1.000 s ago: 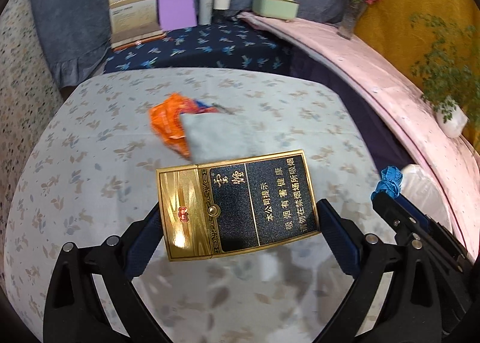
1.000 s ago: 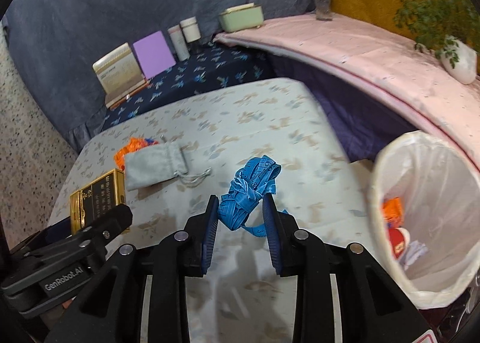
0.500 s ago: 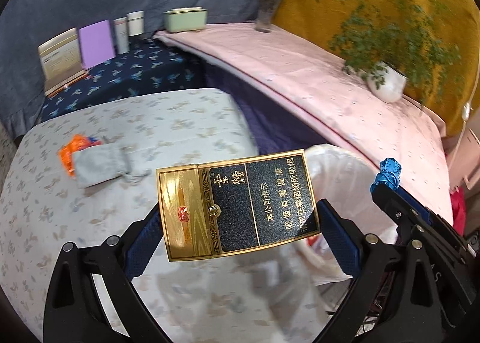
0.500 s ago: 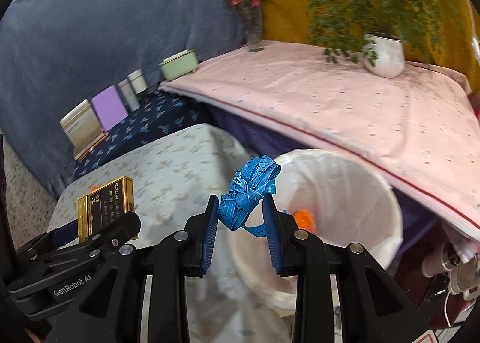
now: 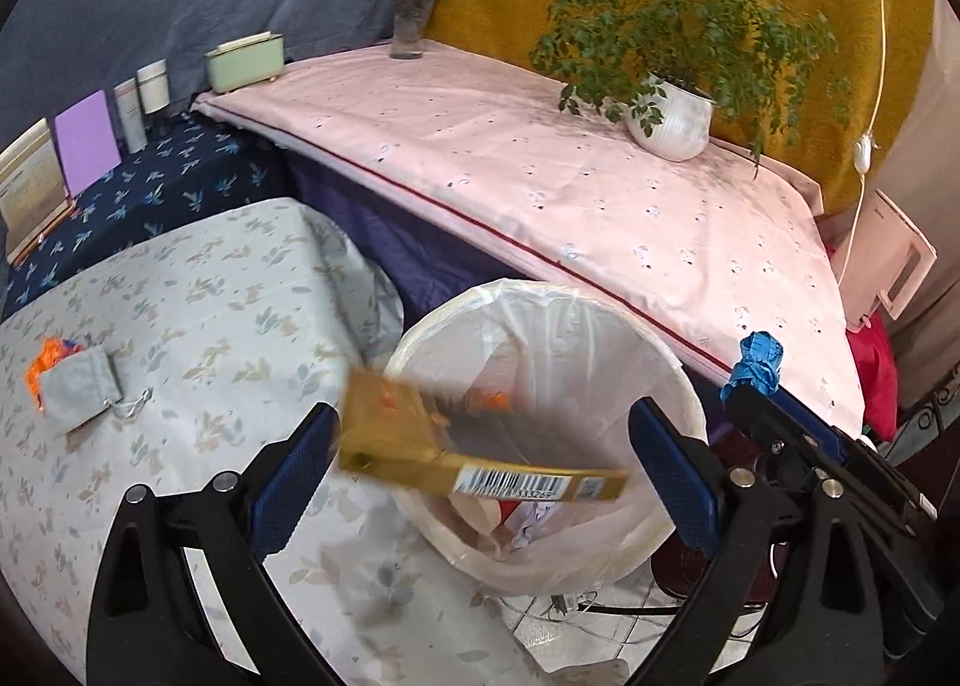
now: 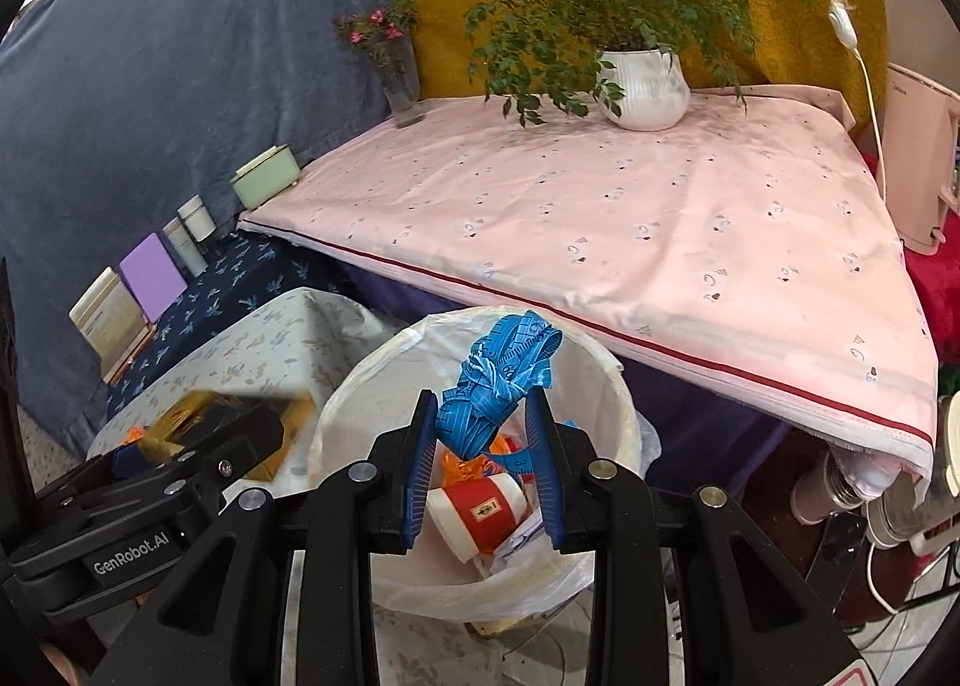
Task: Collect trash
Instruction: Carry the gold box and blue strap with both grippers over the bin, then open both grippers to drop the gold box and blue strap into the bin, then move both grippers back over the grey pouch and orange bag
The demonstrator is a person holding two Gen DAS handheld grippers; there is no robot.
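Gold box (image 5: 480,461) blurred, loose between wide left jaws; blue tape (image 6: 498,386) in right jaws.

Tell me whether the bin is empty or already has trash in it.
Not empty. The white-lined bin already holds a red-and-white cup, orange scraps and crumpled paper, low at its bottom.

The gold box (image 5: 480,458) looks like glossy card. The bin liner (image 5: 540,326) is thin translucent plastic. The counter (image 5: 180,290) wears matt printed cloth.
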